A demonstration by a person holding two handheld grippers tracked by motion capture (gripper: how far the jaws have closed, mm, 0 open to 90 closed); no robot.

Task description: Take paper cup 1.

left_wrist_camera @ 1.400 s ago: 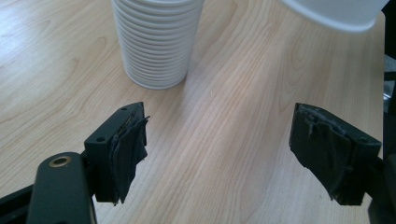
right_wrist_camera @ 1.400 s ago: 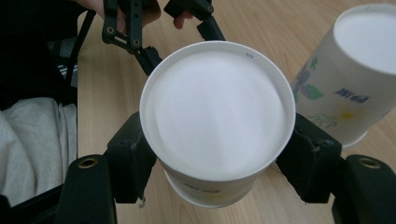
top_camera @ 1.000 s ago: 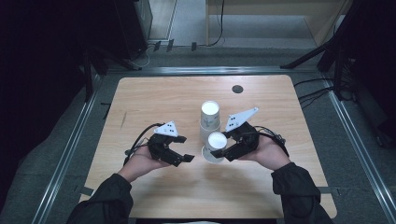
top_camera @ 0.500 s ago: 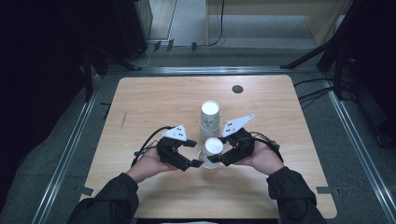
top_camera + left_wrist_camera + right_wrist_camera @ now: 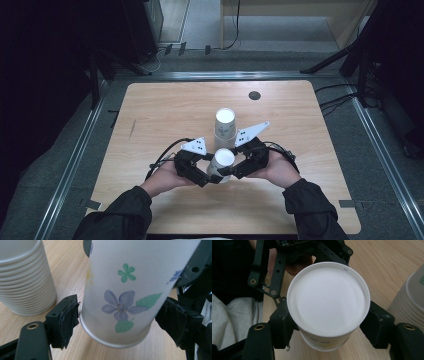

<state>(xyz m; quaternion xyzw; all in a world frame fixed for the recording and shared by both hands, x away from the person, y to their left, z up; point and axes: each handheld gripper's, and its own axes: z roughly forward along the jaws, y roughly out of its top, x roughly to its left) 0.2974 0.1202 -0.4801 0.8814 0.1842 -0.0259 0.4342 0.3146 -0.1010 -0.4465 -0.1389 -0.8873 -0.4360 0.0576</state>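
Note:
A white paper cup [image 5: 222,159] with painted flowers hangs tilted just above the table, flat base towards the right gripper's camera [image 5: 328,297]. My right gripper [image 5: 229,170] [image 5: 329,327] is shut on it, a pad pressed on each side. My left gripper [image 5: 212,175] [image 5: 120,320] stands around the same cup [image 5: 120,290] from the other side. Its jaws have just been closing: one pad [image 5: 68,318] brushes the wall, the other stays a sliver off. A stack of like cups [image 5: 224,125] [image 5: 25,277] [image 5: 409,302] stands just behind.
The wooden table [image 5: 165,115] has a small black round disc [image 5: 254,95] near its far edge. Metal rails run along both sides. Cables and stand legs lie on the dark floor beyond the far edge.
My left gripper has moved right, up to the cup, and now has it between its jaws. The right gripper and the cup have shifted slightly towards the near edge.

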